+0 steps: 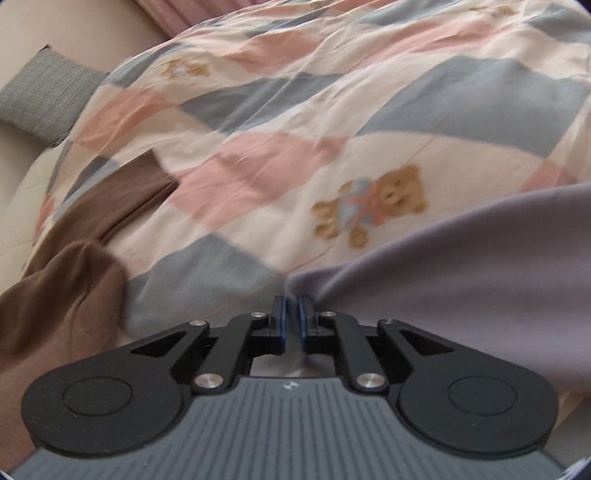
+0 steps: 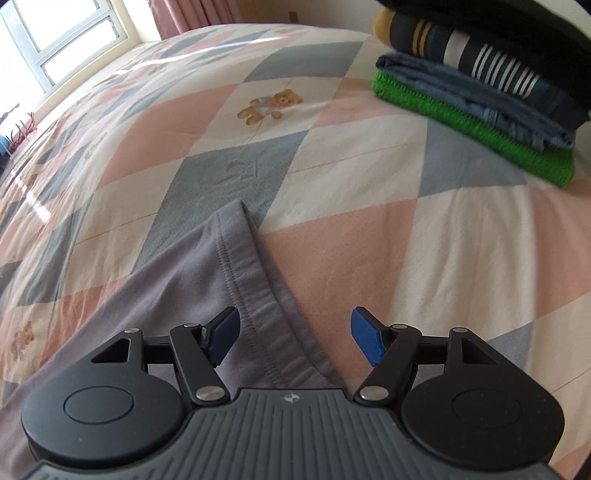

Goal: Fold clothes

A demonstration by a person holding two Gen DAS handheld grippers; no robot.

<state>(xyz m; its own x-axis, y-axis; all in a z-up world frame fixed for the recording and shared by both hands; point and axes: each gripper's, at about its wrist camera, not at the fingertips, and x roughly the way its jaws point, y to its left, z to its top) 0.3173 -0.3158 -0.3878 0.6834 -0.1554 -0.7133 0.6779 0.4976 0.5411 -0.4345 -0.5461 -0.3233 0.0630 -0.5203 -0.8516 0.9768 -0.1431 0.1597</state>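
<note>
1. Nearest the left wrist camera, the left gripper (image 1: pixel 291 317) is seen with its blue-padded jaws drawn almost together; a corner of the lilac-grey garment (image 1: pixel 461 280) is pinched between them, and the cloth is stretched away to the right, lifted off the bedding.
2. Nearest the right wrist camera, the right gripper (image 2: pixel 295 338) is shown with its jaws spread wide and nothing held; its fingers (image 2: pixel 364 338) stand over the stitched hem of the same lilac-grey garment (image 2: pixel 207 273), which lies flat on the bed and tapers to a point ahead.
3. Both views are underlain by the patchwork quilt (image 1: pixel 295 122) of pink, cream and grey-blue diamonds, marked with a teddy-bear motif (image 1: pixel 373 203).
4. A brown garment (image 1: pixel 74 266) is seen crumpled at the left of the left view, well apart from the grey one.
5. A grey pillow (image 1: pixel 44 96) is visible at the far left edge.
6. A stack of folded clothes (image 2: pixel 480 96), green at the bottom, blue above, striped on top, is seen at the upper right of the right view.
7. A window (image 2: pixel 62 37) and pink curtain (image 2: pixel 192 14) are shown beyond the bed.
</note>
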